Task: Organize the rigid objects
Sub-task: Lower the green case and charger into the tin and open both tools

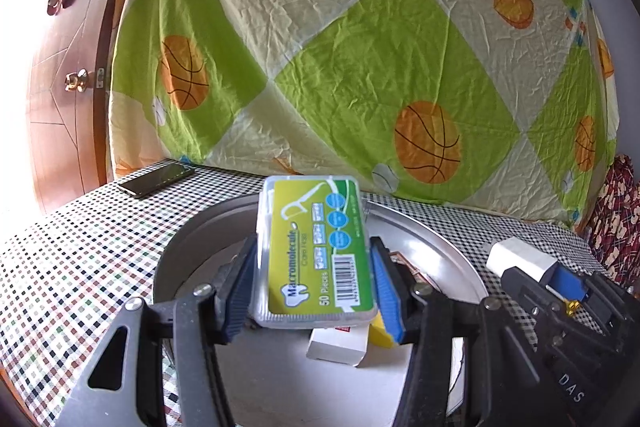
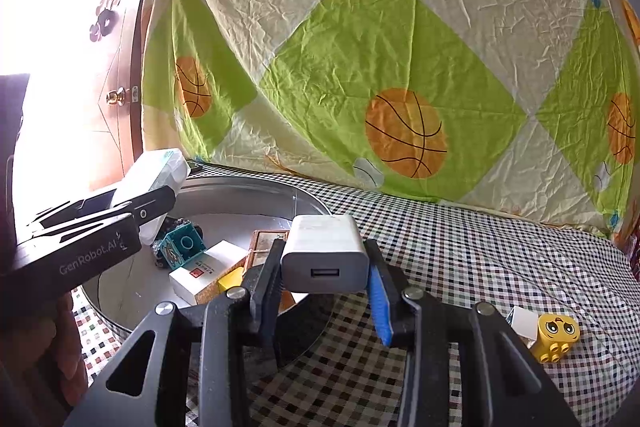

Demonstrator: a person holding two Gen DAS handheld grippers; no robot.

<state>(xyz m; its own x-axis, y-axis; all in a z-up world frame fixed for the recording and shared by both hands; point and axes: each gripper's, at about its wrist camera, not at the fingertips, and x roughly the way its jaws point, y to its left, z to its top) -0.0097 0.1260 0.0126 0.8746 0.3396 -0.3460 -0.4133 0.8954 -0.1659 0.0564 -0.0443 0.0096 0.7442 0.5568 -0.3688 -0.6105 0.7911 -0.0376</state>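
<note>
Currently my left gripper (image 1: 316, 283) is clenched on the floss pick box (image 1: 314, 251), blue pads pressing both long sides, and holds it above the round metal tray (image 1: 452, 251). Inside the tray, under the box, lie a white carton (image 1: 338, 345) and a yellow block (image 1: 380, 335); the right wrist view adds a teal cube (image 2: 182, 247) and a framed card (image 2: 266, 241) to the tray contents. A dark phone (image 1: 156, 179) lies on the checkered tablecloth (image 1: 80, 247) left of the tray, near the wooden door (image 1: 60, 67).

To the right, my right gripper (image 2: 324, 279) grasps the white USB charger (image 2: 324, 253), port facing the camera, just beside the tray's right rim. Farther right, a yellow face block (image 2: 556, 337) rests on the tablecloth, touching a small white cube (image 2: 524, 321). A basketball-print sheet (image 2: 400, 67) hangs behind.
</note>
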